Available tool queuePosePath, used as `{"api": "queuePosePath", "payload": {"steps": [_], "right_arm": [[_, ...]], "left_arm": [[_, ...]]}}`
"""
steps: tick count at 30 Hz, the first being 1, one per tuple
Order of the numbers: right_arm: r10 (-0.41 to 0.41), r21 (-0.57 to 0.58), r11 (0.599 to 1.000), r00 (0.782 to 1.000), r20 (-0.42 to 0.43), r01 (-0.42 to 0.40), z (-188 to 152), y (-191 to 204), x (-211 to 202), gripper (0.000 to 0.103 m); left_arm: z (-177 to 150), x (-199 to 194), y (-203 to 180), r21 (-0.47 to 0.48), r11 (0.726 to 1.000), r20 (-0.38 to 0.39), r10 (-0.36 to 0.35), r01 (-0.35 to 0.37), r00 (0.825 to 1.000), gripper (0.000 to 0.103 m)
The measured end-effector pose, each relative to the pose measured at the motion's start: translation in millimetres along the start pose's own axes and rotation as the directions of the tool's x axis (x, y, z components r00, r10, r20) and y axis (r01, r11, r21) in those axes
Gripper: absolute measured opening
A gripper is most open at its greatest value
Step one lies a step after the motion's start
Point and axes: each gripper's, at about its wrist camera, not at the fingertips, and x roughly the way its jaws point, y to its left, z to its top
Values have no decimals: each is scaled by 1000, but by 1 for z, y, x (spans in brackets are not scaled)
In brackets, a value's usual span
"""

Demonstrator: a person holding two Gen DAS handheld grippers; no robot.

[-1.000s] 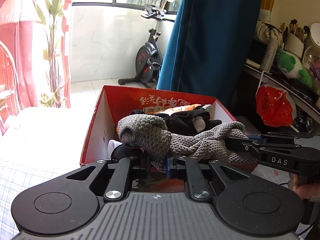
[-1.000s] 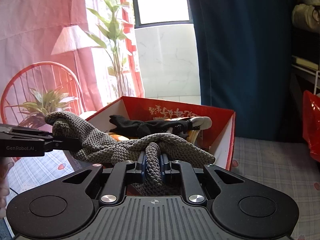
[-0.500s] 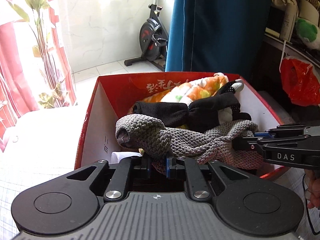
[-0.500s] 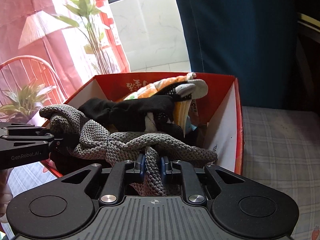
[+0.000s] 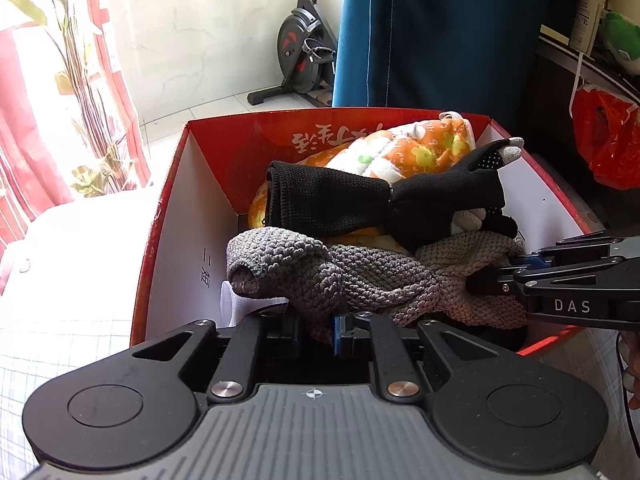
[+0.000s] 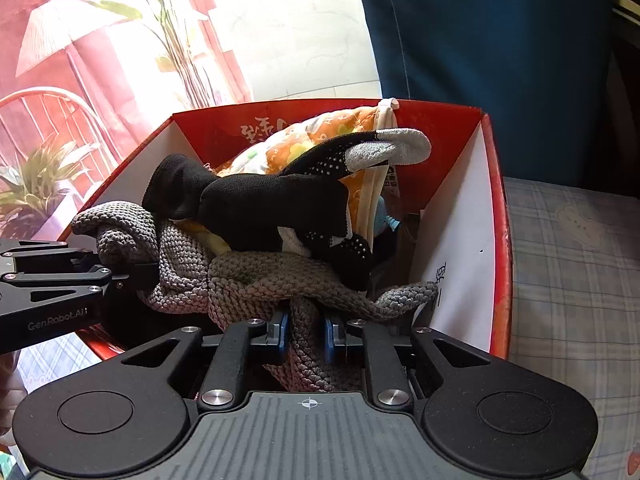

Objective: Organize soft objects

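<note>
A grey knitted glove (image 5: 372,280) is stretched between both grippers inside the near end of a red cardboard box (image 5: 160,216). My left gripper (image 5: 316,330) is shut on its cuff end. My right gripper (image 6: 306,334) is shut on its finger end; it also shows in the left wrist view (image 5: 496,276). The glove also shows in the right wrist view (image 6: 256,280), and so does the left gripper (image 6: 132,276). Behind it in the box lie black gloves (image 5: 360,200) with grey fingertips on an orange flowered plush (image 5: 420,152).
The box (image 6: 498,240) stands on a checked cloth (image 6: 572,280). A blue curtain (image 5: 440,32) hangs behind it. An exercise bike (image 5: 300,52) stands beyond. A red plastic bag (image 5: 604,140) hangs at the right by a cluttered shelf. Red curtains and plants are on the left.
Both grippers have moved forward and down with the grey glove, from above the box's near rim to inside the box. Both stay shut on it.
</note>
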Motion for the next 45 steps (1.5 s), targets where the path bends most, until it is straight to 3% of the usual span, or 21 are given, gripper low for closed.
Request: {"api": "queuePosePath", "payload": {"steps": [6,12,14,17,18,21,25,32,36,41,45], "right_arm": [[-2,-5,1000,1000,-14,2,-5,3,-11,16],[-8,-11,1000,1000,19,8,-11,4,-25,24],[-22,-29,999,999,47,24,-13,6,-31,32],[-4,-38,999,997,79,7,-15,13,-43,55],[-15,-42,999,996,90,19,-16,15,-46,65],[-33,-56,998,992,126,40,-20,21,-59,73],[-47,-53,997,982,181,58,-23,25,-75,102],[-52,-39,997,965,257,64,-27,30,-111,103],[-21,-28,999,954,298,31,-29,36,-136,103],[2,-26,1000,919,395,9,-37,49,-176,103],[2,-40,999,898,439,18,-43,58,-205,103]], "left_arm": [[-3,-11,2,-4,1000,12,6,-6,1000,23],[-6,-36,0,37,998,70,47,-50,996,68],[-7,-46,-1,46,996,102,76,-81,992,87],[-7,-61,0,38,994,147,98,-105,984,97],[-7,-65,1,31,994,156,102,-109,982,98],[-11,-83,1,5,994,185,104,-107,977,101],[-16,-100,1,-34,991,227,131,-127,965,103],[-23,-131,-1,-82,979,270,203,-188,941,103],[-27,-155,-3,-104,962,314,272,-251,910,103],[-29,-192,1,-157,972,365,220,-174,905,103],[-32,-219,-7,-173,961,373,269,-218,888,103]]}}
